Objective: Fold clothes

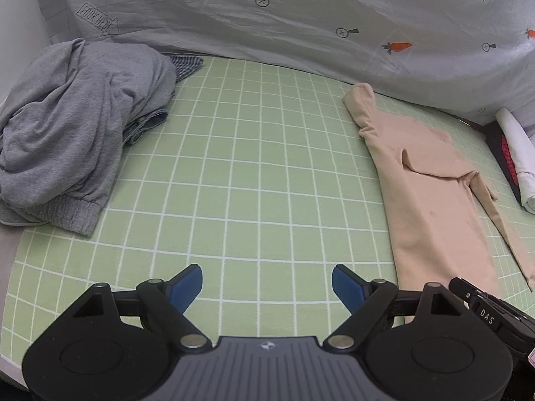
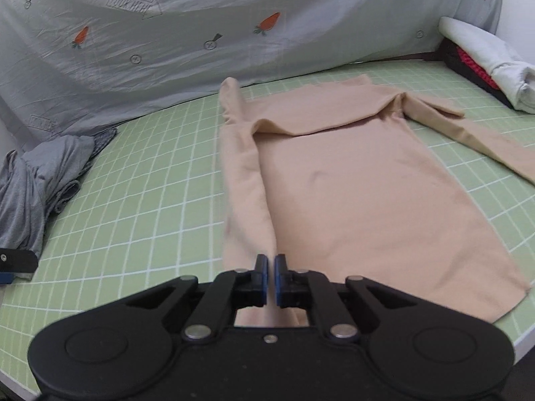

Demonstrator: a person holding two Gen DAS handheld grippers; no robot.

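A beige long-sleeved top (image 1: pixel 428 200) lies spread on the green checked sheet (image 1: pixel 250 167), at the right in the left wrist view. The right wrist view shows the beige top (image 2: pixel 351 200) filling the middle, with its left side folded inward along a long ridge. My right gripper (image 2: pixel 271 264) is shut on the near end of that folded edge, and fabric runs under the fingers. My left gripper (image 1: pixel 267 284) hovers open over bare sheet to the left of the top, nothing between its blue pads (image 1: pixel 187 284).
A crumpled pile of grey clothes (image 1: pixel 67 133) sits at the left of the bed. A pale duvet with carrot prints (image 1: pixel 301 16) is heaped along the back. A rolled white cloth (image 2: pixel 485 56) on a dark red-and-black item (image 2: pixel 468 63) lies at the far right.
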